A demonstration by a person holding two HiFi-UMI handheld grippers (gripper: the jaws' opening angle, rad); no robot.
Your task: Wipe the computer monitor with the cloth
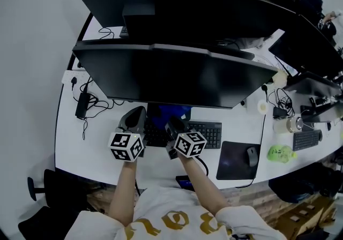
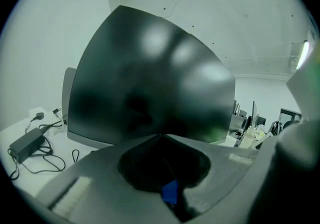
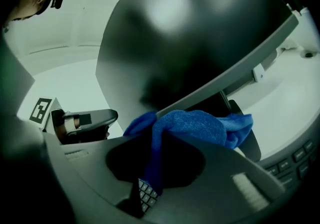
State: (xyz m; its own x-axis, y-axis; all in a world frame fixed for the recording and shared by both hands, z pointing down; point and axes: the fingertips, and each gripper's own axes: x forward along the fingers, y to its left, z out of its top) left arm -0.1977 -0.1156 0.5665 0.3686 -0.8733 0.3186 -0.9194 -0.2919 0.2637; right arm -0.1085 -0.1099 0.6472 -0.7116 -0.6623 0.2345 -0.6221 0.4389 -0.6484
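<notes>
While the right claw clenches the blue cloth below the monitor, left claw closed, empty.

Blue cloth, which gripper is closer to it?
Right. The right gripper pinches the blue cloth below the monitor; the left gripper sits just left of it, jaws together.

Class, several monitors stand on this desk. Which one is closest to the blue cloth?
The frontmost wide monitor: the cloth sits at its bottom edge, while the other monitors stand farther back.
</notes>
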